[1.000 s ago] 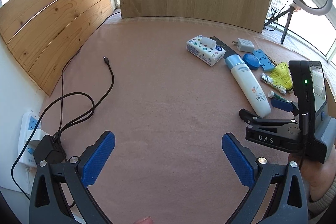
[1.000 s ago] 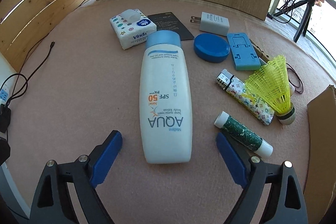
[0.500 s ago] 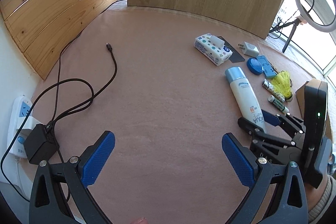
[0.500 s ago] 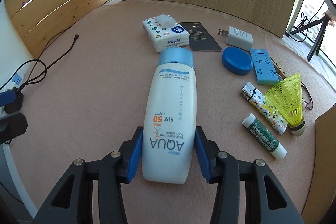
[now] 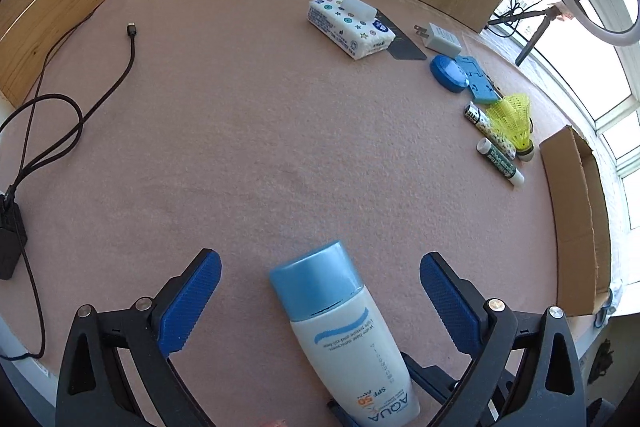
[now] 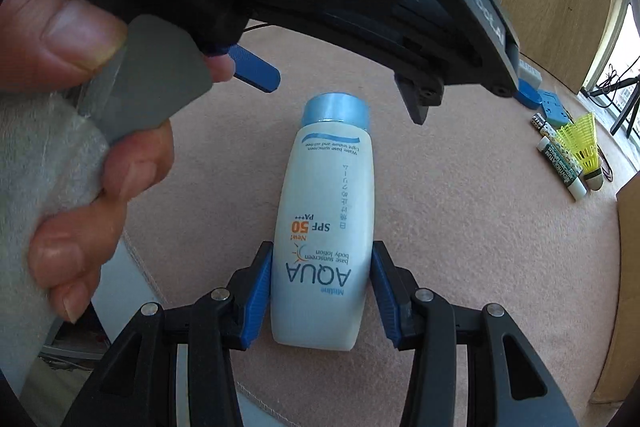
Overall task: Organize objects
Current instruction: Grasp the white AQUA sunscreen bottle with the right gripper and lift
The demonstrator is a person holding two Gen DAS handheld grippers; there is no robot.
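A white sunscreen bottle [image 6: 328, 207] with a blue cap has its base end clamped between the pads of my right gripper [image 6: 322, 295], which is shut on it. It points away over the pink mat [image 6: 460, 227]. In the left wrist view the bottle [image 5: 344, 331] comes up from below. Its cap lies between the blue fingers of my left gripper [image 5: 320, 295]. Those jaws are closing but stand wide, with clear gaps on both sides of the cap. In the right wrist view the left gripper's body and the hand [image 6: 80, 131] holding it fill the top and left.
At the far right of the mat lie a tissue pack [image 5: 350, 25], a white charger [image 5: 440, 37], a blue round lid [image 5: 448, 73], a blue stand [image 5: 478, 79], a yellow shuttlecock [image 5: 514, 121] and a green stick [image 5: 500, 163]. A cardboard box [image 5: 572, 211] stands at the right edge, a black cable [image 5: 80, 115] at the left.
My right gripper closed on the bottle and carried it left, away from the other items. The left gripper tilted down, and the bottle's cap now sits between its fingers.
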